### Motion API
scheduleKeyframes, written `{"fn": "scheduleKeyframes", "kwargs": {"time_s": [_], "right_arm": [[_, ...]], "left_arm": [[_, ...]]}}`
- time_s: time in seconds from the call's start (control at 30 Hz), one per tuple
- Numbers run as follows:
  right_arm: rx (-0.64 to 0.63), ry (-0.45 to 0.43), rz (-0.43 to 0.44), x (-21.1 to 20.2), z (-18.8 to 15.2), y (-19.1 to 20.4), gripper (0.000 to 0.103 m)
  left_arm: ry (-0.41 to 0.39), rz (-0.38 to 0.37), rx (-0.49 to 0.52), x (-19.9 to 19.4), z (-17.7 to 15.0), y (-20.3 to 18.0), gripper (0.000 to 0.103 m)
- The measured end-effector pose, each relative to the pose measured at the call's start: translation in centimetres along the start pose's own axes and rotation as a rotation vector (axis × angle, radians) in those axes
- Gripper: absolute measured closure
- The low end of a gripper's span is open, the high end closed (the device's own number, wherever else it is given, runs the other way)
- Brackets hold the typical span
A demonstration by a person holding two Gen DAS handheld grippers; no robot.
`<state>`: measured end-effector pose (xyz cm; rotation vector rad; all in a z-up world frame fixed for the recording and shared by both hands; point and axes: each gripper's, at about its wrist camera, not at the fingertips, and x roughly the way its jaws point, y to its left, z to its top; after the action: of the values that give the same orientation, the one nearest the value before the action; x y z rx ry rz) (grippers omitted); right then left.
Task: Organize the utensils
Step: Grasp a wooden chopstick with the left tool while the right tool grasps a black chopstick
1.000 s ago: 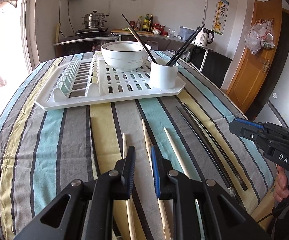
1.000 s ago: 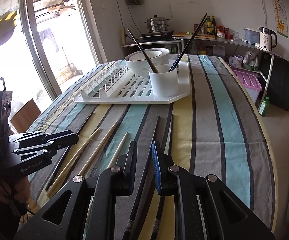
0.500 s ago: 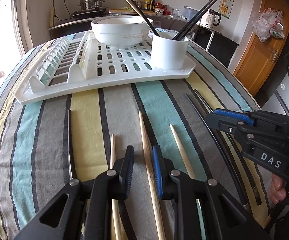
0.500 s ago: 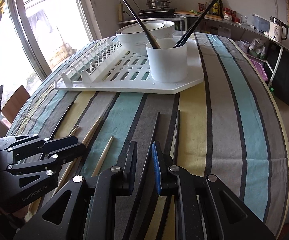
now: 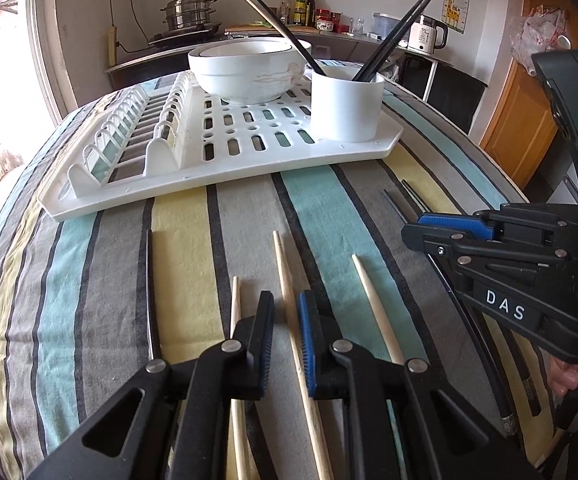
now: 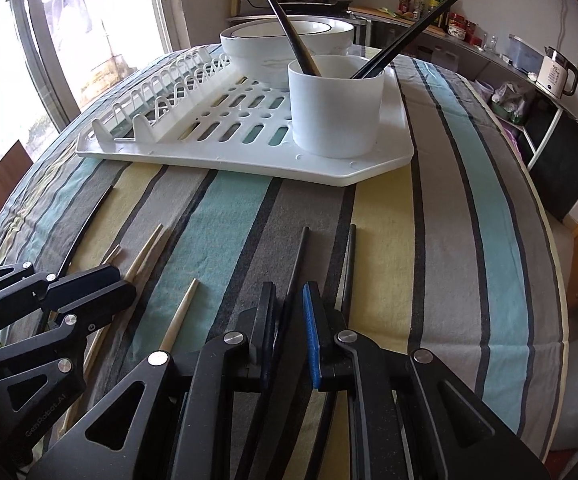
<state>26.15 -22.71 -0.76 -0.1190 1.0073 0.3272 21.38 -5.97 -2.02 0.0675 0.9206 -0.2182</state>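
Note:
Several loose chopsticks lie on the striped tablecloth. My left gripper [image 5: 285,312] is open low over it, its jaws on either side of a wooden chopstick [image 5: 289,300]; more wooden ones [image 5: 373,304] lie beside it and a black one [image 5: 151,300] lies at the left. My right gripper [image 6: 289,312] is open with a black chopstick [image 6: 299,256] between its jaws; another black one [image 6: 351,264] lies to its right. A white utensil cup [image 5: 347,106] [image 6: 335,106] holding black chopsticks stands on the white dish rack [image 5: 193,168] [image 6: 249,160].
A white bowl [image 5: 249,68] [image 6: 285,44] sits on the rack behind the cup. The right gripper shows in the left view [image 5: 445,236], the left gripper in the right view [image 6: 89,292]. The table edge drops off at the right [image 6: 557,280]. A kitchen counter is behind.
Both grippers have moved forward and lower toward the table and rack. The chopsticks now sit between each pair of jaws. The jaws stay open.

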Motion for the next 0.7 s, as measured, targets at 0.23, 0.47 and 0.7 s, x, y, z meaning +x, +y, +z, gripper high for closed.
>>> {"fn": "scheduleKeyframes", "kwargs": {"time_s": [0.23, 0.47, 0.7], "right_arm": [[0.018, -0.02, 0.061, -0.5, 0.2, 0.1, 0.097], [0.038, -0.101, 0.097, -3.5, 0.8, -0.2, 0.098], [0.073, -0.212, 0.134, -7.6, 1.5, -1.1, 0.098]], "left_arm": [[0.012, -0.031, -0.021, -0.1, 0.2, 0.6, 0.097], [-0.036, -0.064, -0.04, -2.0, 0.8, 1.0, 0.097], [-0.103, -0.107, -0.064, -5.0, 1.9, 1.6, 0.097]]}}
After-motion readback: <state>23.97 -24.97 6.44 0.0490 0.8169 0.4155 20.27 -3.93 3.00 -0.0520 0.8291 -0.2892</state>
